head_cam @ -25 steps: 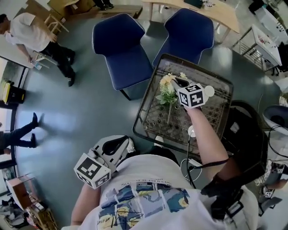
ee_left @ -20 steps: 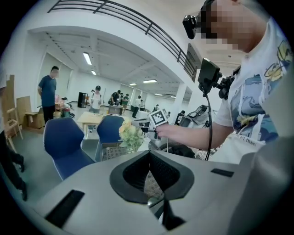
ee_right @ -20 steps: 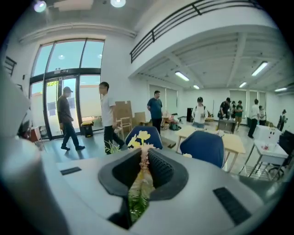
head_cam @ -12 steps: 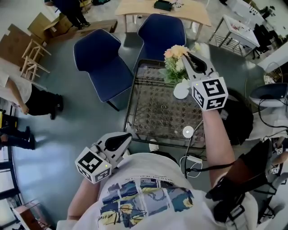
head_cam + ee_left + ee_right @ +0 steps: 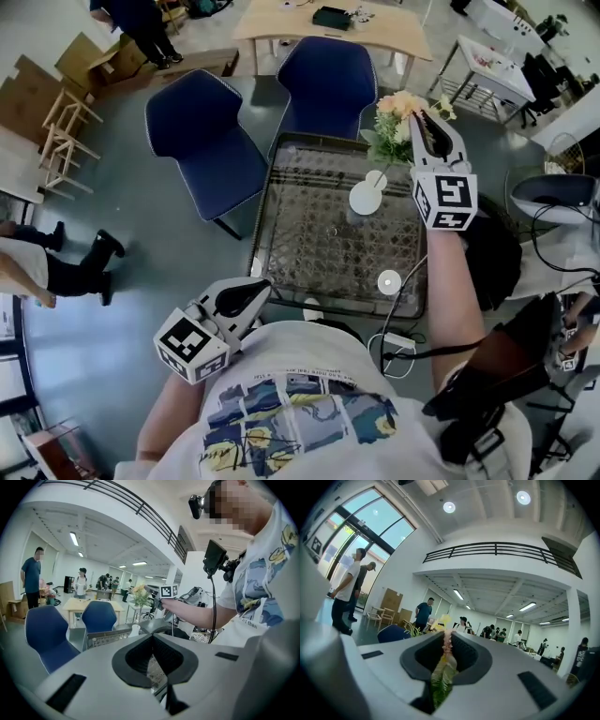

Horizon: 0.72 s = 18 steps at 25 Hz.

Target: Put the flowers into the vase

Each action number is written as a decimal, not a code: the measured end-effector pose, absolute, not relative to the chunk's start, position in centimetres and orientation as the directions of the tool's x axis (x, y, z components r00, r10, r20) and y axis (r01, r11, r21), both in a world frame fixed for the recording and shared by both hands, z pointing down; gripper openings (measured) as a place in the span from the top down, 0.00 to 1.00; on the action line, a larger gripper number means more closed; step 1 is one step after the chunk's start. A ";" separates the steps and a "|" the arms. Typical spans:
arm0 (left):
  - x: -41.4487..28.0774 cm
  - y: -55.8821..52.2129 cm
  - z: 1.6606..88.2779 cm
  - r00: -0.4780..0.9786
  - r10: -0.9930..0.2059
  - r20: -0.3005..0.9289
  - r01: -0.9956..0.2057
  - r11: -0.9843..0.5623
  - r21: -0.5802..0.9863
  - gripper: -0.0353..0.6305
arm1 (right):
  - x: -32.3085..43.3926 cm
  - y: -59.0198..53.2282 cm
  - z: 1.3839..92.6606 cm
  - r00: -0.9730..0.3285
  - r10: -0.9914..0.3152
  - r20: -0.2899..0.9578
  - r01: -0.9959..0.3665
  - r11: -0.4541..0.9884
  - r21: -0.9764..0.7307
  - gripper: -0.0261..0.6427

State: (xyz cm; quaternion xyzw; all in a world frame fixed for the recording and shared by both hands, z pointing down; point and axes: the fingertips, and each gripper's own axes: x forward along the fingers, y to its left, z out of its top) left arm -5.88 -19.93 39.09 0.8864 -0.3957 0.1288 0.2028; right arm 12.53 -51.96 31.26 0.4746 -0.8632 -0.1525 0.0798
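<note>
In the head view my right gripper (image 5: 427, 127) is shut on a bunch of peach and yellow flowers (image 5: 397, 114) with green leaves, held in the air over the far right corner of the glass-topped wire table (image 5: 300, 253). A white vase (image 5: 366, 196) stands on that table, just below and left of the flowers. The right gripper view shows stems and leaves (image 5: 442, 670) pinched between the jaws. My left gripper (image 5: 246, 298) hangs close to my body, before the table's near edge, shut with nothing in it. From the left gripper view the flowers (image 5: 139, 593) and vase (image 5: 135, 630) are far ahead.
Two blue chairs (image 5: 201, 142) (image 5: 327, 79) stand beyond the table, with a wooden table (image 5: 330, 22) behind them. A small white disc (image 5: 389, 280) lies on the glass near the right edge. A black bag (image 5: 489, 255) and cables sit at the right. People stand at the left.
My right gripper has lifted the flowers off the table top and carried them up toward the far right, above the vase. The left gripper has shifted only a little.
</note>
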 end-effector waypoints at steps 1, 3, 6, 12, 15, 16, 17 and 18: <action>-5.9 -20.1 39.2 0.647 -0.654 0.392 -0.760 -0.597 0.258 0.93 | 12.6 -52.2 31.9 -0.538 -0.843 -0.009 -0.793 0.503 0.343 0.89; -5.8 -20.3 39.5 0.636 -0.661 0.399 -0.769 -0.585 0.258 0.93 | 12.6 -52.7 33.5 -0.542 -0.841 -0.009 -0.788 0.503 0.356 0.89; -5.7 -20.6 39.9 0.619 -0.666 0.417 -0.783 -0.567 0.257 0.93 | 12.4 -53.1 36.2 -0.554 -0.833 0.007 -0.776 0.519 0.359 0.89; -5.4 -21.1 40.2 0.593 -0.666 0.453 -0.803 -0.534 0.265 0.93 | 12.0 -53.0 42.0 -0.574 -0.815 0.076 -0.757 0.564 0.330 0.89; -5.2 -21.5 40.2 0.586 -0.666 0.463 -0.808 -0.523 0.271 0.93 | 11.8 -52.8 45.1 -0.594 -0.794 0.129 -0.745 0.603 0.285 0.89; -5.2 -21.5 40.3 0.582 -0.667 0.465 -0.811 -0.517 0.275 0.93 | 11.6 -52.5 46.1 -0.604 -0.783 0.146 -0.739 0.619 0.264 0.88; -5.3 -21.4 40.5 0.578 -0.668 0.468 -0.814 -0.510 0.278 0.93 | 11.4 -52.2 46.9 -0.614 -0.773 0.160 -0.734 0.634 0.245 0.86; -5.5 -21.3 40.7 0.574 -0.670 0.471 -0.818 -0.501 0.283 0.93 | 11.3 -51.8 47.5 -0.623 -0.764 0.169 -0.729 0.645 0.229 0.86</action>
